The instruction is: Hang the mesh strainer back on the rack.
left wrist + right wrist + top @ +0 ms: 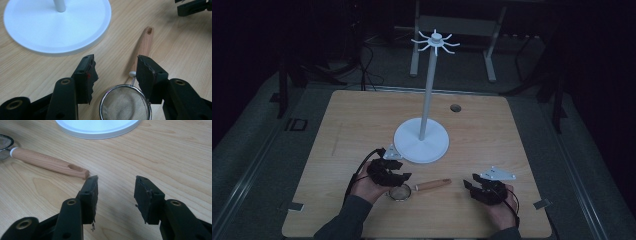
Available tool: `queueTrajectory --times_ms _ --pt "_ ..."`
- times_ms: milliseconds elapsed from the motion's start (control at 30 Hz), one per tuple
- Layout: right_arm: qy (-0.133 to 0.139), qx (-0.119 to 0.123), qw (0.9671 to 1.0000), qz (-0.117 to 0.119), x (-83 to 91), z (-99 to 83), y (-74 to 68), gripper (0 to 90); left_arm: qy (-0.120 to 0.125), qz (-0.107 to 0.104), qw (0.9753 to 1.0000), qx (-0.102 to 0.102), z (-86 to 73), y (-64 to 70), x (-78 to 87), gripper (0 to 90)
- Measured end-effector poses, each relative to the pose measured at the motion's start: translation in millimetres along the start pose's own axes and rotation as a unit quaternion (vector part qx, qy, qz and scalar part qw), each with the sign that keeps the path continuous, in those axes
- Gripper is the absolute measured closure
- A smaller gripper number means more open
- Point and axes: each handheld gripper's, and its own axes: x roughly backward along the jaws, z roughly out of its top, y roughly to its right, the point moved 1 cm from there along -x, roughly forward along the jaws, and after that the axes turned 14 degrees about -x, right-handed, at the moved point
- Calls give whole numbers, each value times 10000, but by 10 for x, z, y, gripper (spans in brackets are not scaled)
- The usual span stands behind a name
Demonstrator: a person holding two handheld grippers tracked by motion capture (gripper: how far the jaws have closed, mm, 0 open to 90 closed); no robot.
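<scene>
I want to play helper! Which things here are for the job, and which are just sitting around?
For the job:
- strainer with wooden handle
- left gripper, open over it
- right gripper, open near the handle's end
- probably the white hook stand

Just sitting around:
- small dark hole in the table

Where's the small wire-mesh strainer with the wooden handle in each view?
High view: small wire-mesh strainer with the wooden handle at bottom centre, between both grippers.
Left gripper view: bottom centre, mesh bowl between the jaws.
Right gripper view: upper left, wooden handle.
Shared landmark: round white stand base.
</scene>
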Motion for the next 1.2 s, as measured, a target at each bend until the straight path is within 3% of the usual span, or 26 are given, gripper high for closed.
queueTrajectory --times_ms 267,667,1033,1200 --pt "-25 34 10000 -7 -4 -3 -10 535 -89 -119 9998 -143 91 2 -75 496" --pt "-23 60 10000 -16 -1 -3 -14 535 -400 -362 9975 -450 221 48 -211 504" --pt "-22 18 10000 -14 10 -1 8 534 -747 -538 9932 -717 324 137 -376 545" --pt "-3 -7 10000 -12 18 2 19 534 -963 -643 9897 -844 355 166 -474 557"
